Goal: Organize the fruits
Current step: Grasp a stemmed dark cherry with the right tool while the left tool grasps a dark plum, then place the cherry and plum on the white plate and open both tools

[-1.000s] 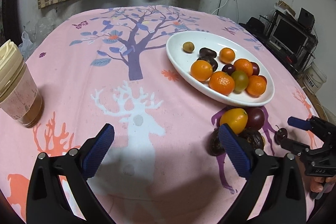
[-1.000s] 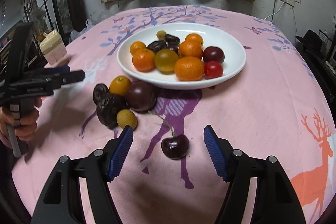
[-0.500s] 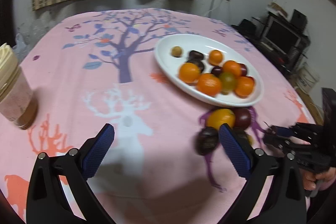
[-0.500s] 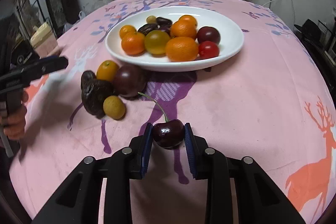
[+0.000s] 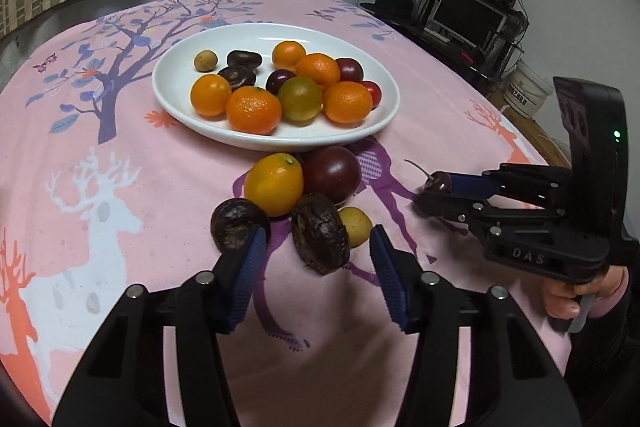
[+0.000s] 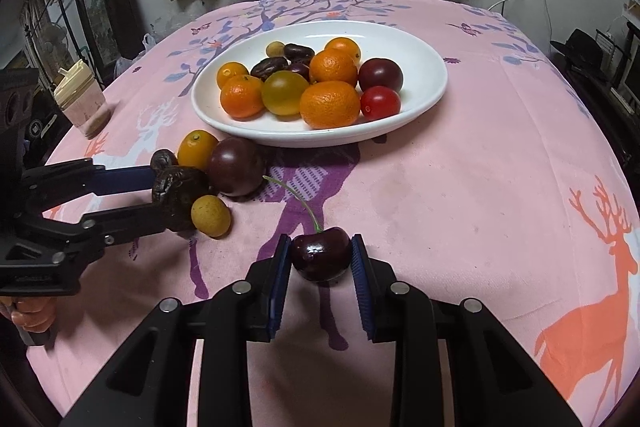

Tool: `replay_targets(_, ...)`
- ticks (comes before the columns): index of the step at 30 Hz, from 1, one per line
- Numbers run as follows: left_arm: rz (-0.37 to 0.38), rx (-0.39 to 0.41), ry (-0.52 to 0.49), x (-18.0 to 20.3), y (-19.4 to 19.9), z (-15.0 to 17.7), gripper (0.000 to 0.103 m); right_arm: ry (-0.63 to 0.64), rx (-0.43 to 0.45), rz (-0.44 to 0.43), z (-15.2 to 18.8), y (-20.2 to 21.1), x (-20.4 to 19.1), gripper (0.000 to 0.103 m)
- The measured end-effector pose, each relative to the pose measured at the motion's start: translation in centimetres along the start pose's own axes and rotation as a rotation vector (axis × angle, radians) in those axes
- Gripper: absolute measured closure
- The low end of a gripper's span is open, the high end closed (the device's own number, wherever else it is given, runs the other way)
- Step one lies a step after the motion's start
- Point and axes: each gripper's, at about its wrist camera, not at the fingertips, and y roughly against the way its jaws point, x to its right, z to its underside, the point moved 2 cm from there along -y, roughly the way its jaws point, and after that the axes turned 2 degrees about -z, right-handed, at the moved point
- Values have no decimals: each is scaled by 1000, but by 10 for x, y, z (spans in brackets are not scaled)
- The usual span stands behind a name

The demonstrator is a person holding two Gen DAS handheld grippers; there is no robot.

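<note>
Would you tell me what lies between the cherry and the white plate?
Only bare pink tablecloth separates the cherry from the white plate, crossed just by the cherry's own stem; the right wrist view shows it.

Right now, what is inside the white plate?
The white plate holds oranges, a red tomato, a greenish one, dark fruits. Anything beneath them is hidden.

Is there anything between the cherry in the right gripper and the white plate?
Nothing visible blocks it. The cherry sits clamped in the right gripper, with bare pink cloth up to the plate's near rim; the loose fruit pile lies off left.
</note>
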Motion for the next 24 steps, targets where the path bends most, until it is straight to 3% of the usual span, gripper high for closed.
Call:
replay_targets(12, 3, -32, 38, -1, -14, -4, 70, 26, 32, -25, -1, 10, -7, 72)
replay_targets(19, 9, -27, 58, -4, -7, 0, 72, 8, 35, -24, -1, 10, -3, 72)
replay_targets(24, 13, 39, 43, -7, 18, 1, 72, 4, 64, -61, -3, 14, -2, 72)
